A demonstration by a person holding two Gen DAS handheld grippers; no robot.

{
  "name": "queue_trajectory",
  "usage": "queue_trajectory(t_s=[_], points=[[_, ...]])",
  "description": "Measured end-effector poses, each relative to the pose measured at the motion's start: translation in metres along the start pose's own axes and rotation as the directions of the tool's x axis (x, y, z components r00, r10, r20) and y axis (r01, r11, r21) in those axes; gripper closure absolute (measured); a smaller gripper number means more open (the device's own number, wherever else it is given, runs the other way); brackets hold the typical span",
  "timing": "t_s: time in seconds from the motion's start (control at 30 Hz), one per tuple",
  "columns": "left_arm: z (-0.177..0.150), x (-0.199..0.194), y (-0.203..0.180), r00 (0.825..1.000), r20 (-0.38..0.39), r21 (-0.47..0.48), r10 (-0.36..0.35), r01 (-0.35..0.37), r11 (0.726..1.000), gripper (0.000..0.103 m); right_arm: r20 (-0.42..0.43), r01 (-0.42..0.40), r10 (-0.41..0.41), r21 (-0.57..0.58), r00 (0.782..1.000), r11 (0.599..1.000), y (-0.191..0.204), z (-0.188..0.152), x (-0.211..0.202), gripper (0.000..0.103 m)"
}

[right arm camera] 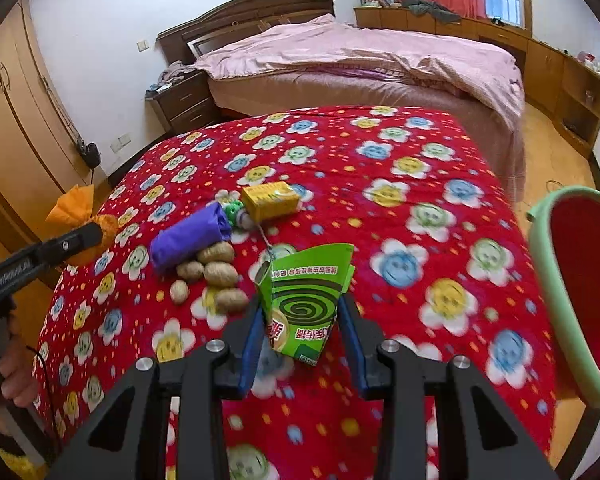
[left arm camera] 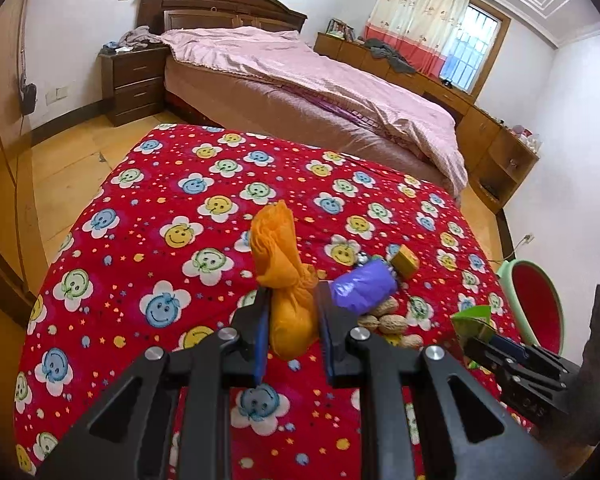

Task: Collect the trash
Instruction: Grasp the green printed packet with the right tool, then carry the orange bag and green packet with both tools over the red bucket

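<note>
Over the red tablecloth, your left gripper pinching the orange bag — your right gripper clamped on the green box, bin beside.

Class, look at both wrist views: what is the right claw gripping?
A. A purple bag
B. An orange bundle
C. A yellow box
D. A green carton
D: the right claw is closed on the green carton, while the orange bundle sits in the left claw.

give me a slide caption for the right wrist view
Right gripper holds a green carton above the red tablecloth, beside the bin.
</note>
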State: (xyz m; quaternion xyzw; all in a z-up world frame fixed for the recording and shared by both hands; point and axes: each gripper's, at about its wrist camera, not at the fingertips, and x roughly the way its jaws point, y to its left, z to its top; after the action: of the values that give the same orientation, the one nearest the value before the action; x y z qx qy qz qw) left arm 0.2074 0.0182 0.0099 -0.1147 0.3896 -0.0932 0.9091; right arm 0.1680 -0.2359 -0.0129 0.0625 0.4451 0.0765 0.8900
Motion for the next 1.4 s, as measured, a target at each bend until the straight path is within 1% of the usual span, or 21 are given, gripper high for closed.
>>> queue_trajectory(t_s=[0.17, 0.37, 0.5, 0.6, 0.83, 0.97, 1.13, 1.3, 1.33, 1.4], points=[[-0.007, -0.009, -0.013, 0.998, -0.019, 0.024, -0.056, 0.057, 0.998, 0.083, 0.033, 0.012, -0.013, 0.046, 0.999, 0.999, -0.013, -0.015, -0.026, 0.064], [-0.017, -0.018, -0.037, 0.992, -0.057, 0.059, -0.116, 0.119, 0.991, 0.083, 0.105, 0.012, -0.024, 0.114, 0.994, 0.993, -0.028, -0.025, -0.058, 0.064], [-0.023, -0.026, -0.055, 0.987, -0.068, 0.079, -0.142, 0.147, 0.986, 0.083, 0.151, 0.019, -0.042, 0.148, 0.988, 0.989, -0.038, -0.03, -0.08, 0.064], [-0.027, -0.034, -0.068, 0.982, -0.072, 0.092, -0.176, 0.182, 0.979, 0.083, 0.183, 0.032, -0.062, 0.162, 0.981, 0.986, -0.045, -0.033, -0.099, 0.064], [-0.036, -0.048, -0.104, 0.971, -0.082, 0.147, -0.225, 0.235, 0.961, 0.083, 0.228, 0.059, -0.106, 0.202, 0.968, 0.978, -0.063, -0.044, -0.13, 0.064], [-0.04, -0.051, -0.127, 0.962, -0.104, 0.182, -0.254, 0.269, 0.946, 0.083, 0.257, 0.072, -0.132, 0.233, 0.957, 0.97, -0.076, -0.05, -0.148, 0.064], [-0.04, -0.047, -0.16, 0.95, -0.123, 0.235, -0.287, 0.309, 0.922, 0.083, 0.273, 0.089, -0.165, 0.271, 0.948, 0.959, -0.095, -0.053, -0.163, 0.064], [-0.04, -0.034, -0.201, 0.936, -0.149, 0.302, -0.319, 0.35, 0.887, 0.083, 0.279, 0.132, -0.218, 0.297, 0.935, 0.946, -0.119, -0.051, -0.173, 0.064], [-0.041, -0.029, -0.212, 0.931, -0.158, 0.316, -0.33, 0.364, 0.876, 0.083, 0.279, 0.136, -0.225, 0.304, 0.934, 0.943, -0.124, -0.051, -0.174, 0.064], [-0.041, -0.021, -0.227, 0.924, -0.176, 0.331, -0.34, 0.381, 0.864, 0.083, 0.274, 0.15, -0.243, 0.32, 0.931, 0.936, -0.137, -0.05, -0.175, 0.064]])
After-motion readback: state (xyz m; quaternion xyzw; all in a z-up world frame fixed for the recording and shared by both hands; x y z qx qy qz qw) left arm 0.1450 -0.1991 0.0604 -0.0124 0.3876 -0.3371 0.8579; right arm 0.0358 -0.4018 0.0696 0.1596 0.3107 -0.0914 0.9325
